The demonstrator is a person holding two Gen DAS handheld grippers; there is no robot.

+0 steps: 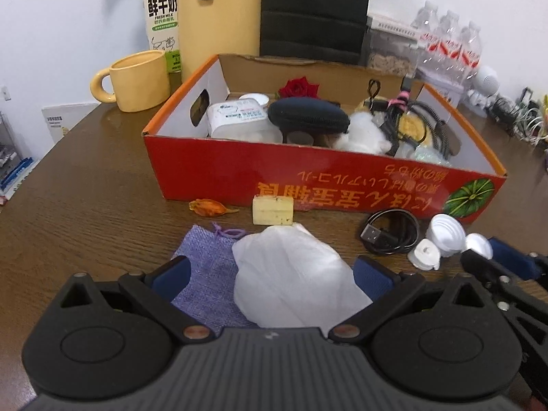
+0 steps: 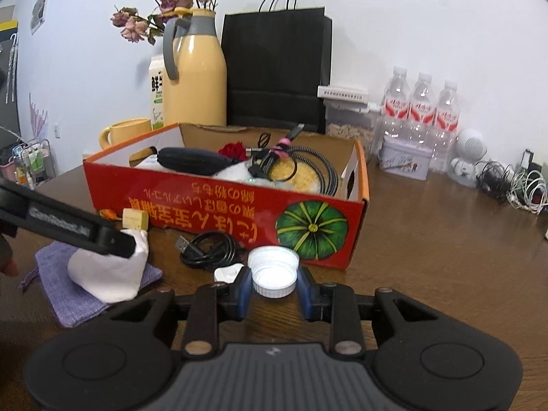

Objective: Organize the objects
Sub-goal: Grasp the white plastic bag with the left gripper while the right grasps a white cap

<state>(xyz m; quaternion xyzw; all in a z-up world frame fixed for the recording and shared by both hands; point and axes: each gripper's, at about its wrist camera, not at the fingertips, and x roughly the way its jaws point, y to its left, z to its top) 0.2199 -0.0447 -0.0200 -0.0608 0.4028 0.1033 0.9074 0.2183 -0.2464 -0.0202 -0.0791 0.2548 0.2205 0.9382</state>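
My right gripper sits low over the brown wooden desk, its two blue-padded fingers clamped on either side of a white ribbed bottle cap. The cap lies open side up on the desk, squarely between the pads, just in front of the red cardboard box with the pumpkin picture. A small white lid rests beside the left finger, and a coiled black USB cable lies between the cap and the box. My left gripper has its fingers spread wide apart, one on each side of a white cloth pouch; the pads do not press it. The pouch lies on top of a purple woven bag, and a pale yellow block stands beyond it against the box.
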